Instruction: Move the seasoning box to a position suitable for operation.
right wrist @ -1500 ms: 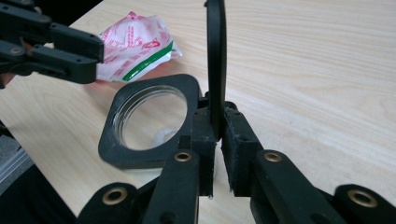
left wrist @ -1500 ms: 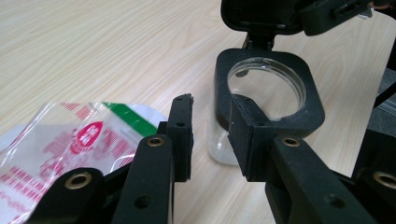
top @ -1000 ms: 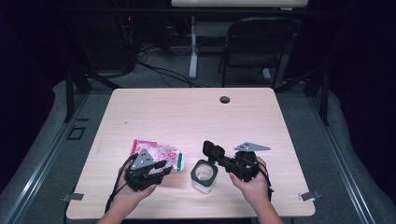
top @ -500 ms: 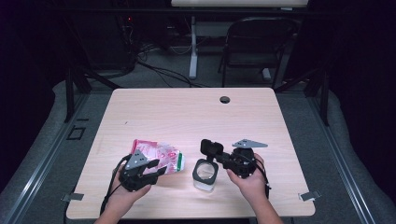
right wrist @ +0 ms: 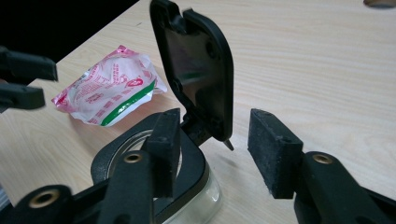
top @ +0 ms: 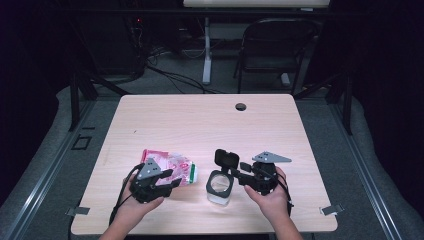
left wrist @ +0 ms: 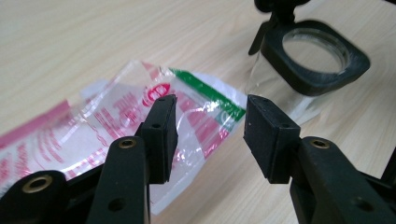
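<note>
Light wood table (top: 165,120): pink snack bag (top: 172,167) near front edge, clear jar (top: 220,187) just right of it, lid flipped up.

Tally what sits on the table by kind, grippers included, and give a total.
Clear containers with a black flip lid: 1
Pink-and-white printed plastic packets: 1
Hand-held grippers: 2, the left gripper and the right gripper
Total: 4
</note>
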{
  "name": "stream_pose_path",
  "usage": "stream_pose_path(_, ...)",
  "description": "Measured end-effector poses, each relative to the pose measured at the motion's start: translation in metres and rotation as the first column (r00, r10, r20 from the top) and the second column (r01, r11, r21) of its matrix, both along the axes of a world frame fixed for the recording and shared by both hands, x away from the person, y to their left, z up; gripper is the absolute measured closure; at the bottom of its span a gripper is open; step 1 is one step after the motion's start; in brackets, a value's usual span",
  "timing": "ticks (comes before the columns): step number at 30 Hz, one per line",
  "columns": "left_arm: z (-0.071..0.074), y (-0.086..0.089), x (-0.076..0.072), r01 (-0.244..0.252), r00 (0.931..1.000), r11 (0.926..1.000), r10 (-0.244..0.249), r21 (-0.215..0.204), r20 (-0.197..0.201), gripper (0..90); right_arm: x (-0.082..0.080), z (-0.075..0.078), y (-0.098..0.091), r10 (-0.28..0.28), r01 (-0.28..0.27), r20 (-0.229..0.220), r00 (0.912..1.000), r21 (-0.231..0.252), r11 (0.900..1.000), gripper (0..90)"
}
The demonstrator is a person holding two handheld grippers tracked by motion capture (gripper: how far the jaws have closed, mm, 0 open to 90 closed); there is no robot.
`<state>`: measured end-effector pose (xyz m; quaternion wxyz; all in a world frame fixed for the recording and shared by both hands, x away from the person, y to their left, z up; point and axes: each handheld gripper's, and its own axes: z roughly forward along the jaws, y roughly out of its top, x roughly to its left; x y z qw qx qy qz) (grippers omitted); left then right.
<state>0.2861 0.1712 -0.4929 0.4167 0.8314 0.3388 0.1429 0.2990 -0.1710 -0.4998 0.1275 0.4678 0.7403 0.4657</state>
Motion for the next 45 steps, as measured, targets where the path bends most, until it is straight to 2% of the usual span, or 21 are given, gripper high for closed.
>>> stream_pose_path(2, 0.002, 0.002, -0.001, -0.008, 1.0000, 0.9999, 0.008, -0.007, 0.004, 52.4, -0.002, 0.002, 0.000, 0.002, -0.001, 0.011, 0.9999, -0.009, 1.0000, 52.5)
stream_pose_path(3, 0.002, 0.005, -0.003, -0.018, 0.9998, 0.9997, 0.018, 0.013, 0.009, 51.7, -0.003, 0.002, 0.000, -0.003, 0.003, 0.015, 0.9999, -0.006, 1.0000, 52.3)
stream_pose_path(5, 0.000, 0.008, -0.003, -0.024, 0.9997, 0.9996, 0.024, 0.017, 0.010, 49.6, -0.003, 0.001, -0.001, -0.003, 0.003, 0.013, 0.9999, -0.005, 1.0000, 52.2)
stream_pose_path(8, -0.012, 0.014, -0.007, -0.053, 0.9986, 0.9982, 0.053, 0.028, -0.005, 48.7, -0.006, 0.001, -0.003, -0.009, 0.009, 0.013, 0.9999, 0.006, 0.9999, 52.1)
stream_pose_path(9, -0.017, 0.016, -0.009, -0.060, 0.9982, 0.9975, 0.060, 0.037, -0.008, 47.0, -0.006, 0.001, -0.004, -0.009, 0.009, 0.014, 0.9999, 0.006, 0.9999, 51.9)
stream_pose_path(12, -0.030, 0.018, -0.012, -0.081, 0.9967, 0.9910, 0.081, 0.106, 0.005, 41.5, -0.006, 0.000, -0.005, -0.009, 0.009, 0.021, 0.9997, 0.008, 0.9999, 51.3)
stream_pose_path(15, -0.036, 0.018, -0.013, -0.086, 0.9963, 0.9889, 0.085, 0.121, 0.013, 39.0, -0.005, -0.001, -0.004, -0.008, 0.008, 0.015, 0.9998, 0.006, 0.9999, 51.2)
stream_pose_path(18, -0.047, 0.016, -0.011, -0.074, 0.9971, 0.9833, 0.070, 0.166, 0.028, 38.7, -0.003, -0.003, -0.004, -0.006, 0.006, 0.006, 1.0000, 0.006, 1.0000, 51.0)
stream_pose_path(21, -0.051, 0.015, -0.010, -0.080, 0.9963, 0.9794, 0.072, 0.185, 0.046, 38.7, -0.002, -0.004, -0.004, -0.007, 0.007, 0.005, 1.0000, 0.001, 1.0000, 50.8)
stream_pose_path(27, -0.055, 0.014, -0.009, -0.084, 0.9959, 0.9757, 0.075, 0.202, 0.052, 38.0, -0.002, -0.004, -0.005, -0.006, 0.006, 0.006, 1.0000, 0.007, 1.0000, 50.5)
stream_pose_path(28, -0.057, 0.014, -0.008, -0.086, 0.9954, 0.9724, 0.074, 0.217, 0.060, 38.0, -0.002, -0.004, -0.004, -0.008, 0.008, 0.007, 0.9999, 0.010, 0.9999, 50.4)
stream_pose_path(37, -0.062, 0.008, -0.003, -0.087, 0.9941, 0.9675, 0.069, 0.238, 0.085, 36.8, -0.002, -0.006, -0.003, -0.007, 0.007, 0.003, 1.0000, 0.009, 0.9999, 50.4)
stream_pose_path(38, -0.063, 0.007, -0.002, -0.090, 0.9931, 0.9629, 0.067, 0.255, 0.097, 36.7, -0.002, -0.006, -0.003, -0.010, 0.010, 0.004, 0.9999, 0.007, 0.9999, 50.3)
stream_pose_path(41, -0.064, 0.005, -0.001, -0.092, 0.9925, 0.9613, 0.067, 0.260, 0.102, 36.3, -0.002, -0.006, -0.002, -0.007, 0.007, -0.001, 1.0000, 0.002, 1.0000, 50.4)
stream_pose_path(42, -0.065, 0.004, 0.000, -0.097, 0.9904, 0.9551, 0.065, 0.280, 0.122, 36.3, -0.002, -0.006, -0.002, -0.006, 0.006, -0.001, 1.0000, 0.001, 1.0000, 50.4)
stream_pose_path(45, -0.066, 0.003, 0.001, -0.097, 0.9904, 0.9523, 0.063, 0.290, 0.123, 36.1, -0.004, -0.007, -0.001, -0.008, 0.008, 0.006, 0.9999, 0.008, 0.9999, 50.4)
